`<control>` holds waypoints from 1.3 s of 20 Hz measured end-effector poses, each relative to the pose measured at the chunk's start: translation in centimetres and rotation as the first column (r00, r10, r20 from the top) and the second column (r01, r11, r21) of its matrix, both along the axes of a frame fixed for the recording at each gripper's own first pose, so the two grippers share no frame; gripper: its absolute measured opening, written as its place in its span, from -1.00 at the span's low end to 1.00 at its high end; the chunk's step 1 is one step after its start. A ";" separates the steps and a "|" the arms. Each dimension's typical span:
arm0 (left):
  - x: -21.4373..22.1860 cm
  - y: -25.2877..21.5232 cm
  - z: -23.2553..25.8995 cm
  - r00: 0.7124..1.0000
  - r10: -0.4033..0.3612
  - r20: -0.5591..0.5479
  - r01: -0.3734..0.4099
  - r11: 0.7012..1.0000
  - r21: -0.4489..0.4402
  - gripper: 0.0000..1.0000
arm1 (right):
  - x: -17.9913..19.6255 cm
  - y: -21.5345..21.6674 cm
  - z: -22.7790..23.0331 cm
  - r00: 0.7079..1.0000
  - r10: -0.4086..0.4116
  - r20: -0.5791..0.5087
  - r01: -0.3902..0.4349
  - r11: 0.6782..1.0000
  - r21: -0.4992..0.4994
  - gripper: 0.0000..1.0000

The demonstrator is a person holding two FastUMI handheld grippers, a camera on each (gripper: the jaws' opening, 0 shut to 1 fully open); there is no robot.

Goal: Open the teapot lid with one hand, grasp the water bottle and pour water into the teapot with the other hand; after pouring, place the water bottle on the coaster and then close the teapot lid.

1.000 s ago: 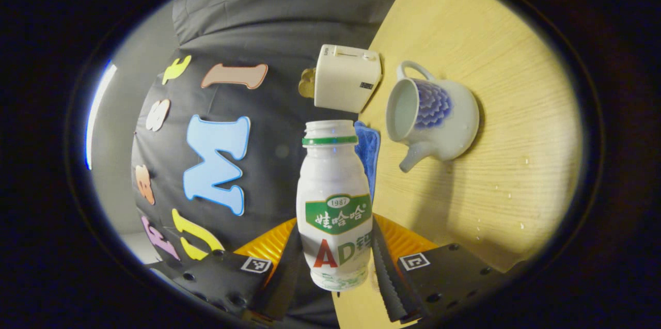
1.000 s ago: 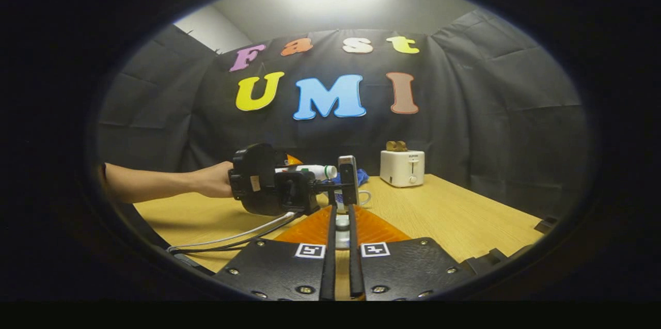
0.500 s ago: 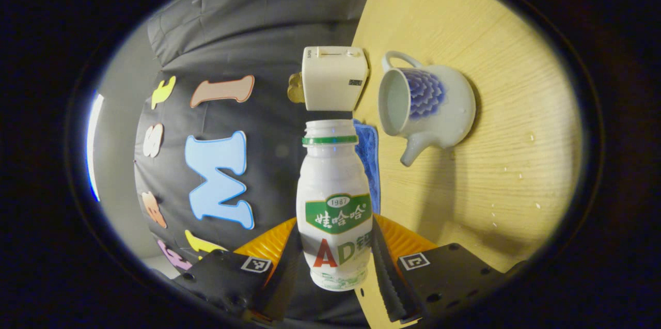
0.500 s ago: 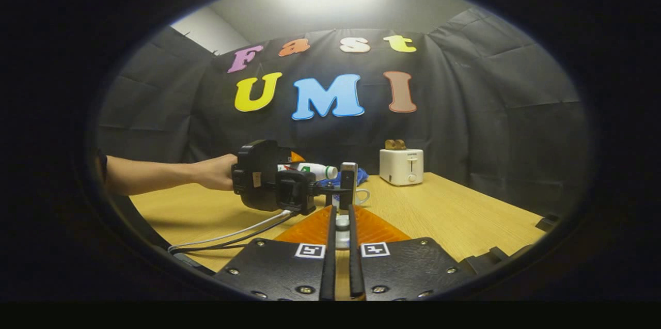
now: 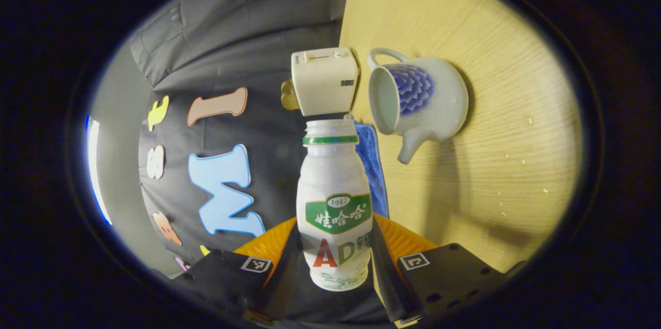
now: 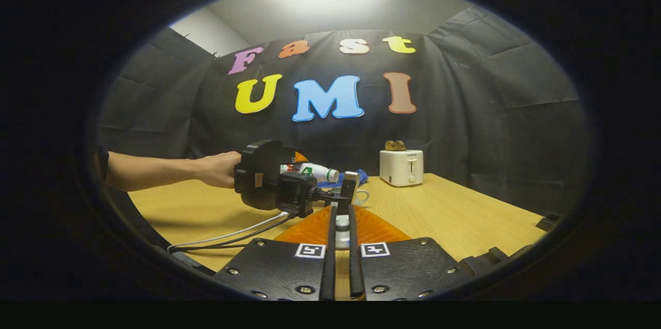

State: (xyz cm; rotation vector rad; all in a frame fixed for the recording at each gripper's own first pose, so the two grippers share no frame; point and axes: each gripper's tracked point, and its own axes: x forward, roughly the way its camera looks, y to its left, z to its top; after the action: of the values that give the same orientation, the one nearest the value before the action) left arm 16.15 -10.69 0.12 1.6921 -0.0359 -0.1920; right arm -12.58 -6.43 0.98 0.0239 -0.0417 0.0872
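Left gripper view: we see the left tool clenched on the water bottle, one finger pressed against each side of its lower body. The bottle is white with a green label and a green ring below its uncapped mouth. This view is rolled sideways, so the wooden worktop stands along the right like a wall. On it sits the teapot, white with a blue flower pattern, its round mouth uncovered, its handle on one side and its spout on the other. The bottle mouth lies near the teapot rim but apart from it. A white toaster with toast in its slot stands beyond the bottle mouth, and a blue cloth lies just beside the bottle's shoulder. Small water drops dot the worktop past the spout.

In the right gripper view, we see the right tool with its fingers nearly together on a small pale object, which we take to be the lid knob, though we cannot tell for sure. Farther off, a hand holds the left tool with the water bottle lying roughly level above the worktop. The toaster stands behind, to the right.
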 end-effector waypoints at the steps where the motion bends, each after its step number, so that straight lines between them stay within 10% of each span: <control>1: 0.1 -0.1 -0.1 1.000 -0.004 -0.002 0.004 1.000 0.010 0.50 | 0.0 0.0 0.0 1.000 0.000 -0.001 0.000 1.000 0.004 -0.78; 26: 0.0 -0.4 2.2 0.997 -0.037 0.064 0.028 0.990 0.139 0.53 | 0.1 -0.5 -0.4 1.000 -0.007 -0.009 0.007 1.000 0.009 -0.79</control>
State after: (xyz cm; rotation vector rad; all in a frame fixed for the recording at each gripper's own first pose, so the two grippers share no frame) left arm 16.17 -11.06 2.28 1.8365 -0.1017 -0.1654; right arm -12.46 -6.91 0.59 0.0333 -0.0335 0.0799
